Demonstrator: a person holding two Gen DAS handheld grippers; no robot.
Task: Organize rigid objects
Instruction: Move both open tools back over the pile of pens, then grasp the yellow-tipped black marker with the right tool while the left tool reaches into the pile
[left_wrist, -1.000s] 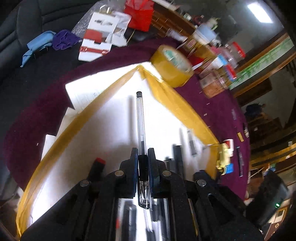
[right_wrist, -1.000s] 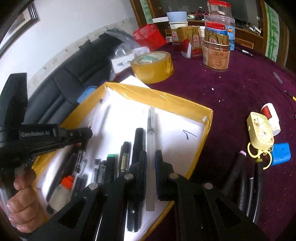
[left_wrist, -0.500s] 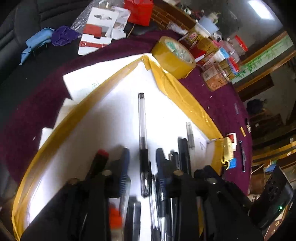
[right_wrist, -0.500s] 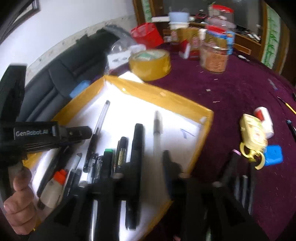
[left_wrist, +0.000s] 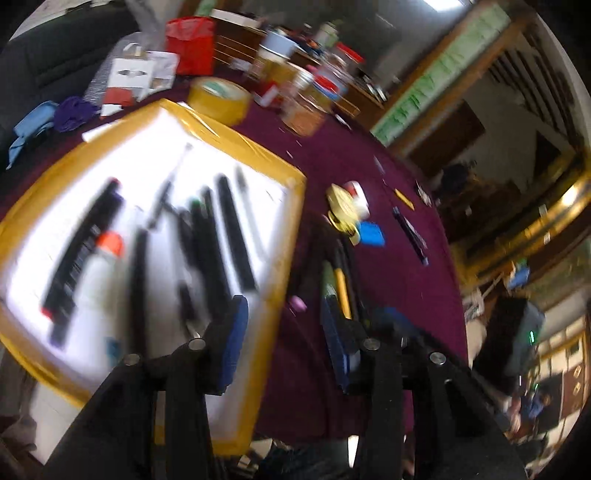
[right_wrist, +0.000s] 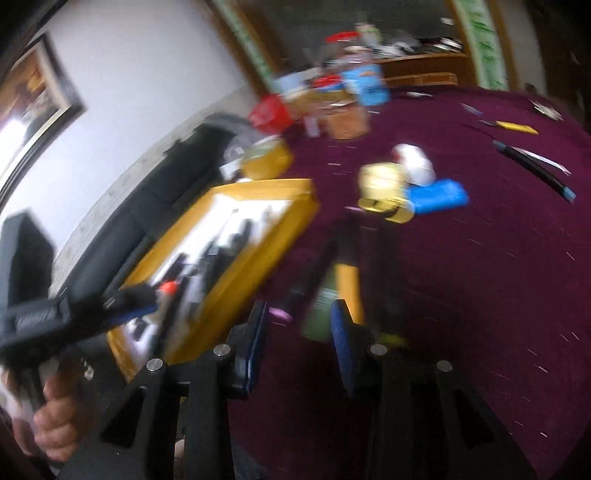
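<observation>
A shallow white tray with yellow-taped edges (left_wrist: 291, 236) holds several dark pens and markers (left_wrist: 229, 236) and a white bottle with an orange cap (left_wrist: 99, 266). It also shows in the right wrist view (right_wrist: 280, 236). A loose pile of pens with a yellow one (left_wrist: 341, 291) lies on the purple cloth right of the tray; it shows in the right wrist view too (right_wrist: 347, 284). My left gripper (left_wrist: 288, 339) is open and empty above the tray's right edge. My right gripper (right_wrist: 299, 339) is open and empty just before the pile. Both views are blurred.
A yellow keychain toy (left_wrist: 343, 210), a white-red cylinder (left_wrist: 356, 192) and a blue block (left_wrist: 371, 234) lie past the pile. A tape roll (left_wrist: 219, 98), jars (left_wrist: 310, 107) and a red box (left_wrist: 190, 44) stand at the back. More pens (right_wrist: 535, 166) lie far right.
Both grippers let go of their pens in the tray, opened wide and swung right toward the loose pens on the cloth.
</observation>
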